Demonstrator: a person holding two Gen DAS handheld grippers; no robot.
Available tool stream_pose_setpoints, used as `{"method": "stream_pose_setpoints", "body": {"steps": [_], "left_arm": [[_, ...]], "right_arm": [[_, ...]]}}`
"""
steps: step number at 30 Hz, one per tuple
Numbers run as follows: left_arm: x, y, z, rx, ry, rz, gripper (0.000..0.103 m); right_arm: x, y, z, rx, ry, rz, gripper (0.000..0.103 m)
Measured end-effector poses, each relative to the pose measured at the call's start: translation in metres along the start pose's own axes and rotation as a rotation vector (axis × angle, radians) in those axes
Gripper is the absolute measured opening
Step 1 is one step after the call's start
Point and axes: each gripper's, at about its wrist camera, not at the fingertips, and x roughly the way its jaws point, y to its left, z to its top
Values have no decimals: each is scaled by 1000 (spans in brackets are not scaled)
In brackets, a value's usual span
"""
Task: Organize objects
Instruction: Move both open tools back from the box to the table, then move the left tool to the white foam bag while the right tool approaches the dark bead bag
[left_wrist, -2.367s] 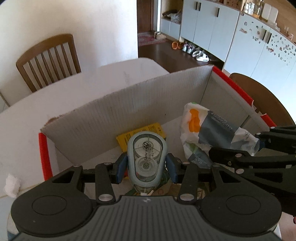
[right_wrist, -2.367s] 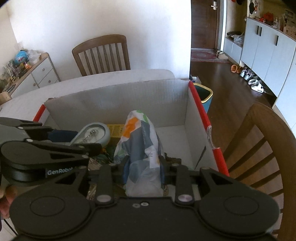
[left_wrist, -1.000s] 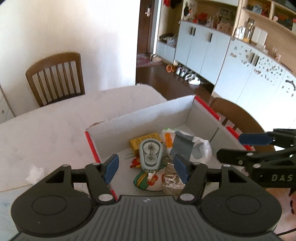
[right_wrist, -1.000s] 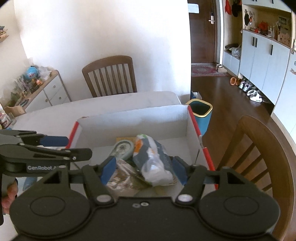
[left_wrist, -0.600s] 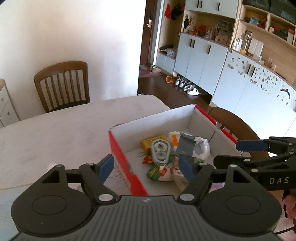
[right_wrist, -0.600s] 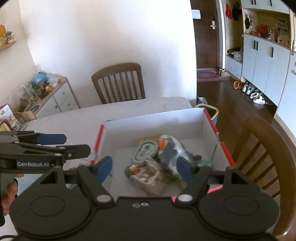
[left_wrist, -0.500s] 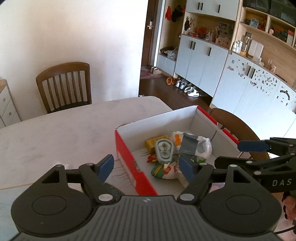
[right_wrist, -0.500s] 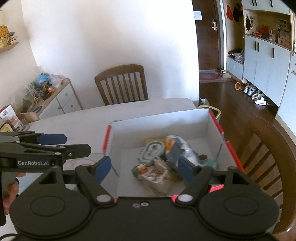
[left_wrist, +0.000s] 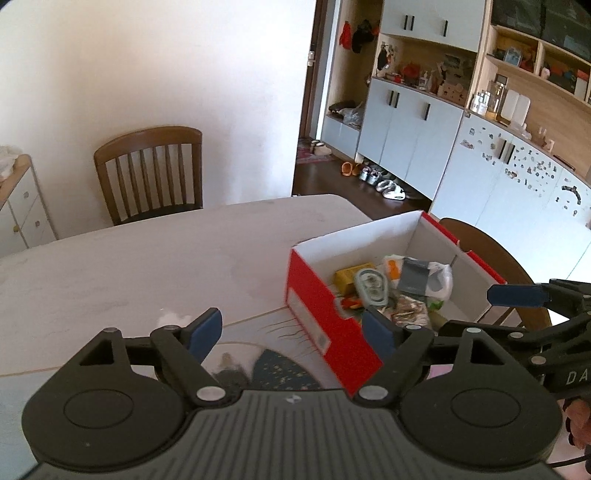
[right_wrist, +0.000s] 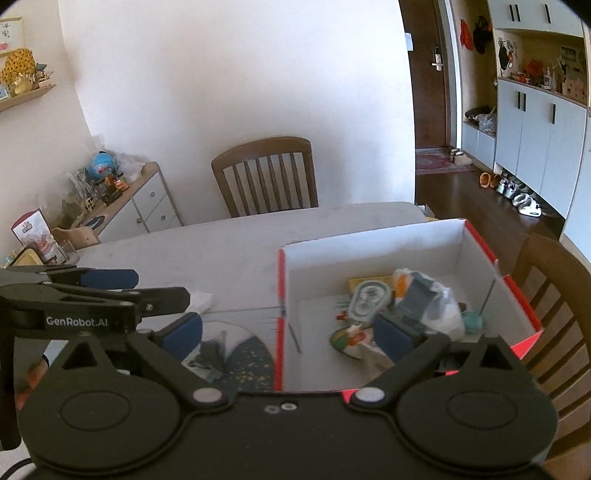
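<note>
Here, with both the left gripper (left_wrist: 291, 330) and right gripper (right_wrist: 288, 336) empty and their jaws opening, tape dispenser (left_wrist: 370, 287) and plastic bag (left_wrist: 424, 275) lie in the red box (left_wrist: 328, 328); next likely comes the crumpled tissue (right_wrist: 201, 298) on the table (left_wrist: 147, 266).

Cardboard, plastic and wood

The box (right_wrist: 402, 243) is matt cardboard, red outside and white within (its contents include a crinkled glossy plastic bag (right_wrist: 432, 299)); the bench (left_wrist: 147, 266) looks smooth and pale, the far chair (right_wrist: 266, 173) varnished wood.
</note>
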Motion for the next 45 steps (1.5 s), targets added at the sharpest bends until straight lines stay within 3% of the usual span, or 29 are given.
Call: {"method": "stream_pose_setpoints", "body": {"steps": [3, 5, 17, 18, 19, 22, 32, 36, 45], "left_arm": [[-2, 16, -4, -17, 2, 1, 85], [-2, 28, -6, -24, 5, 4, 92], [9, 93, -15, -92, -13, 16, 93], [12, 97, -15, -100, -11, 17, 95], [15, 102, -15, -106, -10, 17, 102], [24, 116, -18, -118, -10, 25, 103], [65, 153, -28, -120, 21, 65, 103], [79, 156, -35, -43, 9, 105, 103], [125, 157, -48, -50, 66, 86, 103]], "right_arm": [[5, 14, -2, -3, 4, -2, 99], [11, 25, -5, -8, 12, 1, 99], [43, 85, -14, -97, 74, 30, 99], [47, 89, -15, -102, 80, 31, 99], [50, 92, -16, -105, 87, 33, 99], [62, 102, -20, -112, 106, 32, 99], [104, 113, -25, -112, 152, 14, 99], [122, 115, -27, -123, 170, 7, 98], [165, 113, -48, -150, 249, -23, 91]]}}
